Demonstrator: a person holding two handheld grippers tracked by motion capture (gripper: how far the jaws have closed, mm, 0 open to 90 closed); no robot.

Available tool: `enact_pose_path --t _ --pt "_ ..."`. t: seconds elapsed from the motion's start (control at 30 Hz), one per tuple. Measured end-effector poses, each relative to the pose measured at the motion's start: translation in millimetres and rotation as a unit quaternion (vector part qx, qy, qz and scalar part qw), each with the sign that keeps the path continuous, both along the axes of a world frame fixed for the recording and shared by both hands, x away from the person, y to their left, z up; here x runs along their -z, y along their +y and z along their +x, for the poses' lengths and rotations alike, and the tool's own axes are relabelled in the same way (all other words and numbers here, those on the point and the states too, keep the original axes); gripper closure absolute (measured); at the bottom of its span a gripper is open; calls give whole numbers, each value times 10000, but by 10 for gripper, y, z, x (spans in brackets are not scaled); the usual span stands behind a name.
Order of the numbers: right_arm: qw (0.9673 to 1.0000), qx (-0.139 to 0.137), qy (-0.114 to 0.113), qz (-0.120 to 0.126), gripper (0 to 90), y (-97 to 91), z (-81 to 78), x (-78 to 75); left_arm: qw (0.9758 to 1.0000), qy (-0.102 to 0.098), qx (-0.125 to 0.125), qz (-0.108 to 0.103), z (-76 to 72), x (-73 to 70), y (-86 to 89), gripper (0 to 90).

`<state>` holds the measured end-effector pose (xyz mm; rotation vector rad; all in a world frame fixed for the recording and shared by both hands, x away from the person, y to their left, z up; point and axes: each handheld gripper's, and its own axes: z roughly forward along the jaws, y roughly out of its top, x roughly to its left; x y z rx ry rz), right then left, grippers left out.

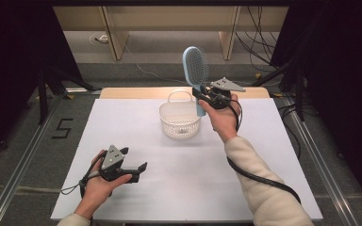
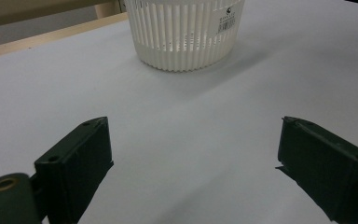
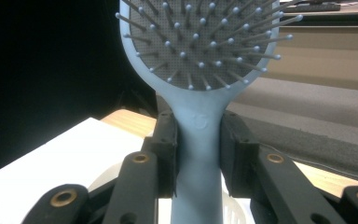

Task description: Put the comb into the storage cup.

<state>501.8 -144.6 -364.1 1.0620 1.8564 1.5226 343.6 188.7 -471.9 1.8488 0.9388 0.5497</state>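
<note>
**Hairbrush held upright beside the basket**

The right gripper holds a light blue hairbrush by its handle, above the far right edge of a white basket. The brush stands nearly upright, with its bristled head on top and the lower end of the handle hanging down just beside the basket's rim. In the right gripper view the two black jaws press on either side of the handle, just under the head, with the bristles facing the camera.

The left gripper rests in the person's hand near the front left of the white table, well apart from the basket. Its jaws stand wide apart with nothing between them, and the basket sits ahead of them.
</note>
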Motion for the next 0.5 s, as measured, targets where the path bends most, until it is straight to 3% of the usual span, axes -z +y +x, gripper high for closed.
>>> enact_pose_path --t 0.5 --pt "10000 -1 -10 13 703 43 27 -17 10000 -2 -6 -11 -1 -2 1 93"
